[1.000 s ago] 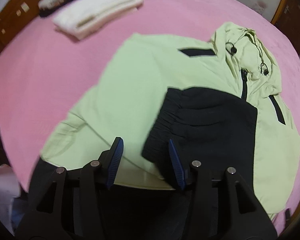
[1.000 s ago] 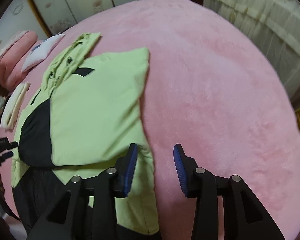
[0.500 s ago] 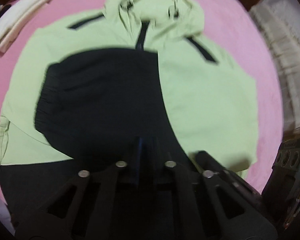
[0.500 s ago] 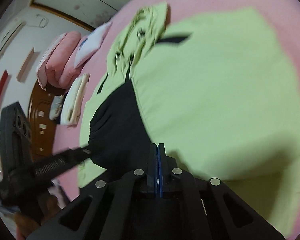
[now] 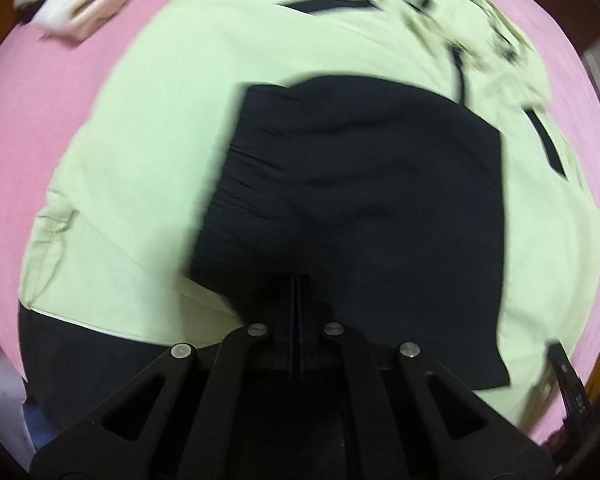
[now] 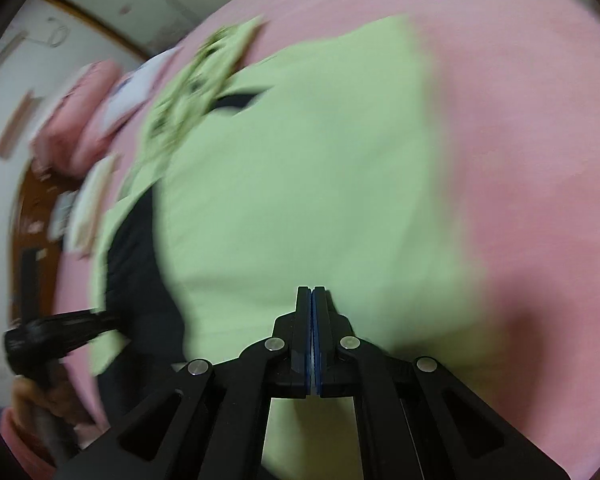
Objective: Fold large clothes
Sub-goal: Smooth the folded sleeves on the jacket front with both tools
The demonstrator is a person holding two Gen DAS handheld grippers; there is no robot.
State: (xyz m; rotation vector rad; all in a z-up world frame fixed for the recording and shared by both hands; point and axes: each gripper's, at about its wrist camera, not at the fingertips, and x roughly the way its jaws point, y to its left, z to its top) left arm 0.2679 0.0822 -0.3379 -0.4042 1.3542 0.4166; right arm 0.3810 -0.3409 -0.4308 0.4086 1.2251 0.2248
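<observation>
A: On the pink plush bedspread (image 5: 68, 80), far left first: folded white and cream towels (image 5: 80, 4) up in the corner, blurred, well apart from the garment.

B: Then the garment?

A: Light green hooded jacket with black panels (image 5: 152, 152), spread flat on the bed, hood (image 5: 460, 12) at the far end. Black sleeve with a gathered cuff (image 5: 360, 208) is folded across its middle, cuff pointing left.

B: Left tool?

A: Left tool (image 5: 299, 300) has its blue pads pressed together at the near edge of that black sleeve. Black on black, so I cannot tell whether cloth is caught between them.

B: Right edge of that view?

A: Black tip of the other tool, low at the right rim, beside the jacket's near corner.

B: Right wrist view, left to right?

A: Wooden furniture (image 6: 28, 220) and a pink pillow (image 6: 76, 116) at the left, heavy blur. Left tool (image 6: 60, 332) pokes in low on the left, over the black part. Then a green panel folded across the jacket's body (image 6: 300, 168). Right tool (image 6: 312, 312) sits low in the centre, fingers pressed together over green fabric; whether any is pinched, cannot tell. Bare pink bed (image 6: 540, 160) to the right.
</observation>
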